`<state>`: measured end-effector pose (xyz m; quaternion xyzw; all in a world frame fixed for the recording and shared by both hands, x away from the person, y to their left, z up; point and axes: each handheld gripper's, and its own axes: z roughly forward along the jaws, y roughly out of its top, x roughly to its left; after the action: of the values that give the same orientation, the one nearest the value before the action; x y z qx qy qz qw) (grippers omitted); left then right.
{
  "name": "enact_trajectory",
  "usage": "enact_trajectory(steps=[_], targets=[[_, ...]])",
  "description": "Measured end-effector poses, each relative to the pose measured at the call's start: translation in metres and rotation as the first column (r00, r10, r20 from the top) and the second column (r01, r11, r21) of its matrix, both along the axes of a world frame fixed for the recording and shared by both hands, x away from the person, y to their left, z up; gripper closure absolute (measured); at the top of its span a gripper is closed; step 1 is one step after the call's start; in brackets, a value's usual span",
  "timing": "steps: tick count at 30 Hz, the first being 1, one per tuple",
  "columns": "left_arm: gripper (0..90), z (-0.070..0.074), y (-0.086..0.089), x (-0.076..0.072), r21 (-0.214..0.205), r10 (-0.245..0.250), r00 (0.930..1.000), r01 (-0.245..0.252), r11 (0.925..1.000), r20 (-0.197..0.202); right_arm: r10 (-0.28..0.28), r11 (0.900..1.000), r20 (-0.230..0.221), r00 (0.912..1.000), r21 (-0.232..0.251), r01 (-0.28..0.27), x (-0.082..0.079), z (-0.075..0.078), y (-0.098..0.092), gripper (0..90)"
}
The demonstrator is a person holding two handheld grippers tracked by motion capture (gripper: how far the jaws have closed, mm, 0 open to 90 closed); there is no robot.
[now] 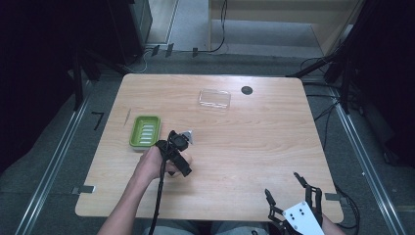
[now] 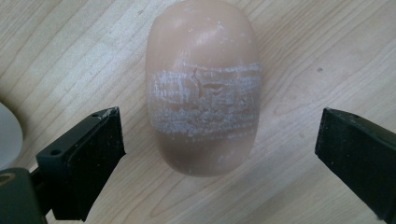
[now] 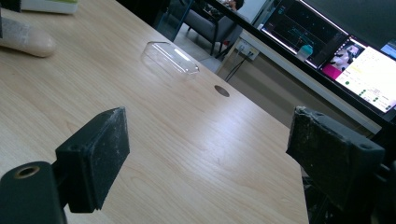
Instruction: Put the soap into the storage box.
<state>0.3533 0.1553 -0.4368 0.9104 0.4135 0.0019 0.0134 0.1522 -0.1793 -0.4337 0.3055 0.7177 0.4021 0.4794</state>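
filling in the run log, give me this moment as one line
left tool: open over soap, not touching | right tool: open, nothing between jaws | soap: flat on table | green dish: no soap in it | clear lid: far side

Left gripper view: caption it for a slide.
Open left gripper poised over a tan soap bar lying on the wooden table.

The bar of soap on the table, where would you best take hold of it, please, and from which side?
Grip the soap across its narrow middle, on the two long rounded flanks, coming straight down from above. It lies flat on the table, its long axis running between the open jaws of the left tool, which already straddle it.
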Motion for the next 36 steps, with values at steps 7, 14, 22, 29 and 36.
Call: enact_trajectory(steps=[7,14,22,29,36], targets=[[1.4,-0.006,-0.005,0.006,0.017,-0.005,0.9998,0.006,0.9998,-0.018,0.0,1.0,0.002,1.0,-0.001,0.0,0.0,0.0,0.0,13.2],[12.9,-0.012,-0.008,0.01,0.031,0.008,0.9998,-0.007,0.9995,-0.02,0.0,1.0,0.002,1.0,-0.001,0.0,0.0,0.0,0.0,13.2],[20.0,-0.015,-0.004,0.012,0.039,0.032,0.9993,-0.031,0.9987,-0.021,0.001,1.0,0.001,1.0,-0.005,-0.001,0.0,0.0,-0.001,13.2],[27.2,-0.017,-0.002,0.014,0.029,0.035,0.9987,-0.034,0.999,-0.038,0.0,1.0,0.002,1.0,-0.005,0.0,0.0,0.0,0.0,13.2],[30.1,-0.017,-0.003,0.015,0.034,0.029,0.9989,-0.027,0.9991,-0.038,0.0,1.0,0.001,1.0,-0.005,0.0,0.0,0.0,0.0,13.2]])
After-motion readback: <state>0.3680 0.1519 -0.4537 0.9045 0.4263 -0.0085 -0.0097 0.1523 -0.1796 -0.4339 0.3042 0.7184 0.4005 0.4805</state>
